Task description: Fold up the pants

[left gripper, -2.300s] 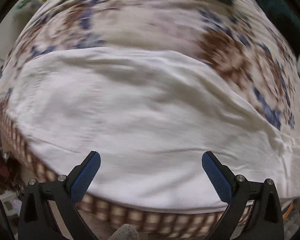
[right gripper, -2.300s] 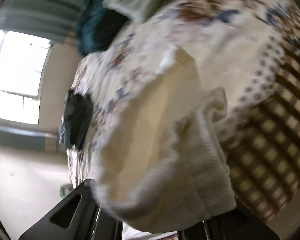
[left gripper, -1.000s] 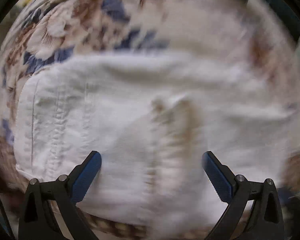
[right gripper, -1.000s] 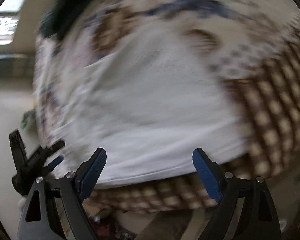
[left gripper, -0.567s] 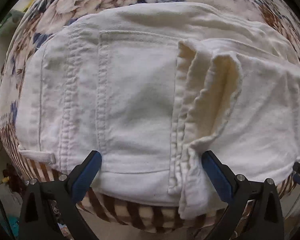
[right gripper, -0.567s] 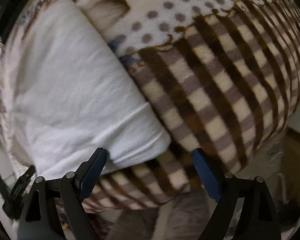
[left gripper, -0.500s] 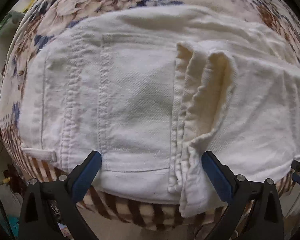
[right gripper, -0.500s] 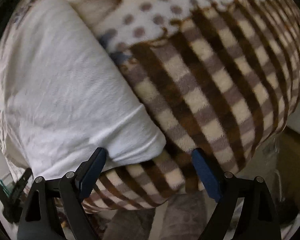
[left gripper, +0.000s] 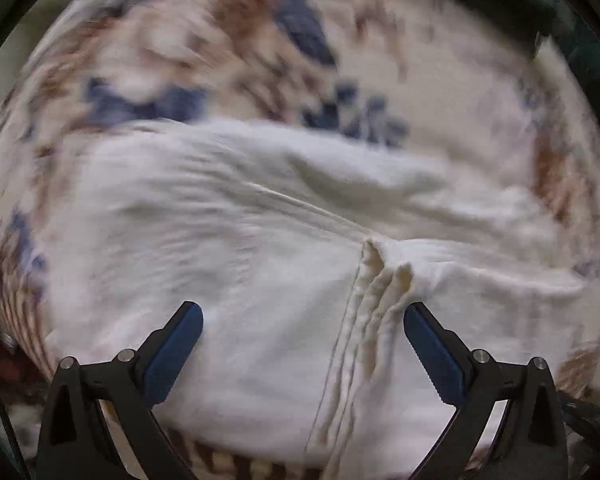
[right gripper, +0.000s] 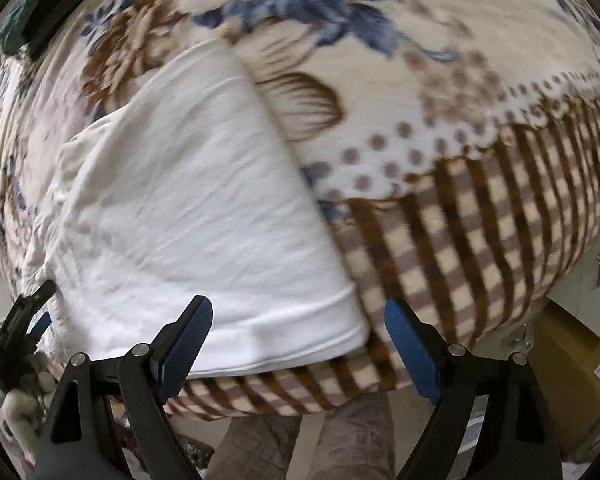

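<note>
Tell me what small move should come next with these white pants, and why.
Probably close the left gripper on the near edge of the white pants by the bunched hem. Both grippers are open and empty, and the right gripper already hovers over the folded end, on the floral blanket.

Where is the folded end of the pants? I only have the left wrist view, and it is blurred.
Observer: The pants have a rounded folded edge near the blanket's checked border.
Operator: Is the right gripper holding it?
Observer: No, the right gripper is open, and that fold's corner lies between its jaws.
Operator: Can the right view see my left gripper?
Observer: Yes, the left gripper shows at the pants' far left edge.
</note>
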A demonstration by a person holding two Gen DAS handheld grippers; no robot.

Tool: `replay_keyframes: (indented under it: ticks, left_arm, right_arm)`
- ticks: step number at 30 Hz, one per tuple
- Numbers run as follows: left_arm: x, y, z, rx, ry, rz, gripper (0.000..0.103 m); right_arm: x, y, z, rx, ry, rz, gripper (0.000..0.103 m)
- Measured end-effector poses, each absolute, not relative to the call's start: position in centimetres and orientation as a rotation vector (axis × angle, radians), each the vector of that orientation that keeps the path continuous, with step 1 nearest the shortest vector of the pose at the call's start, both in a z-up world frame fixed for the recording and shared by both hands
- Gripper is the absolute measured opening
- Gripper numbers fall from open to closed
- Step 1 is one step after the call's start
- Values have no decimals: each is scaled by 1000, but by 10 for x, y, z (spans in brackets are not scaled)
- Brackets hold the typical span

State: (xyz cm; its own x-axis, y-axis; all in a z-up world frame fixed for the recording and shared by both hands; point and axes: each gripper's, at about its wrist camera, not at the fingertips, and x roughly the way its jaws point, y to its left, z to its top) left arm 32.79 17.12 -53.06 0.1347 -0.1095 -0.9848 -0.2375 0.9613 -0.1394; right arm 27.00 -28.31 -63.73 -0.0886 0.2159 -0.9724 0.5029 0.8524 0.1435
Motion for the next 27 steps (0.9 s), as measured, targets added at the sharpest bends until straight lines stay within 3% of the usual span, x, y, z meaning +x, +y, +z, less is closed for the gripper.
replay_keyframes:
  ticks: [4,8,10,12,19,21,27]
  left_arm:
    - [270,252,-500,-579,1307,219,103]
    - [209,315,-546,-915,1261,379,100]
    - [184,328,-576,-1162,1109,332,94]
    - [184,328,-596,-1259,1049,274,70]
    - [189,325,-600,-1302,963,231,68]
    - [187,316,-585,-1318,905,167,52]
    - [169,317,-612,-1319,956,222,54]
  right_arm:
    - [279,-255,-628,583,1623,-221,90]
    - [295,-215,-634,630,1597,-122,90]
    - [307,-189,-640,624,1601,-73,90]
    - [315,-164,-642,597,1583,-29,90]
    - [333,-118,-663,448,1575,35,92]
    - [334,-114,-666,423,1575,41,92]
    - [334,-114,-667,412,1591,61,92]
